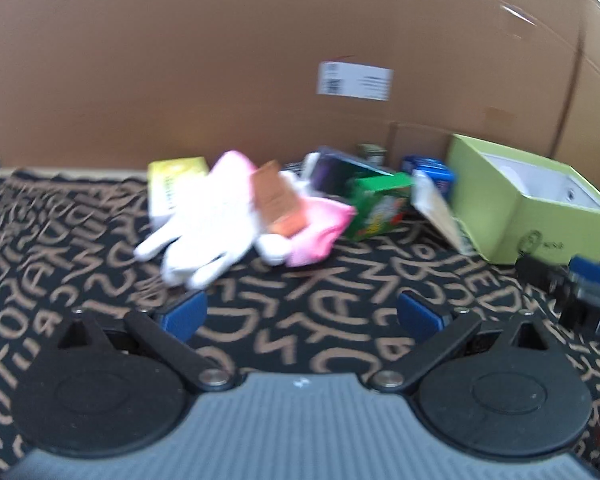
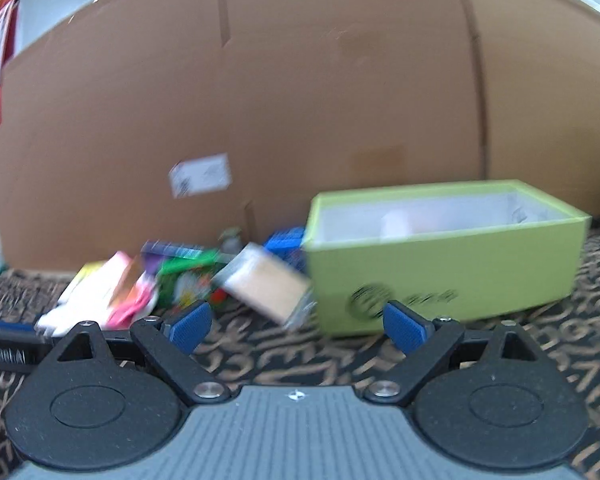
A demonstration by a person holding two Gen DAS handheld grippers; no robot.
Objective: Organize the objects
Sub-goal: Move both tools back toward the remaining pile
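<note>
Both hand-held grippers, left (image 1: 300, 316) and right (image 2: 296, 326), are hovering wide and empty. The clutter is lying beside the green box (image 2: 440, 264); I'd be approaching the white glove (image 1: 196, 232) slowly.

likely a home — patterned rug (image 1: 300, 300), cardboard box (image 1: 260, 60)

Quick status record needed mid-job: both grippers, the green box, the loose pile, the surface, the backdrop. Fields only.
left gripper: open, empty, above the cloth
right gripper: open, empty, facing the box
green box: lid off, something pale inside, blurred
pile: white gloves, pink cloth, green carton, flat packet leaning by the box
surface: lettered cloth
backdrop: cardboard sheet
</note>
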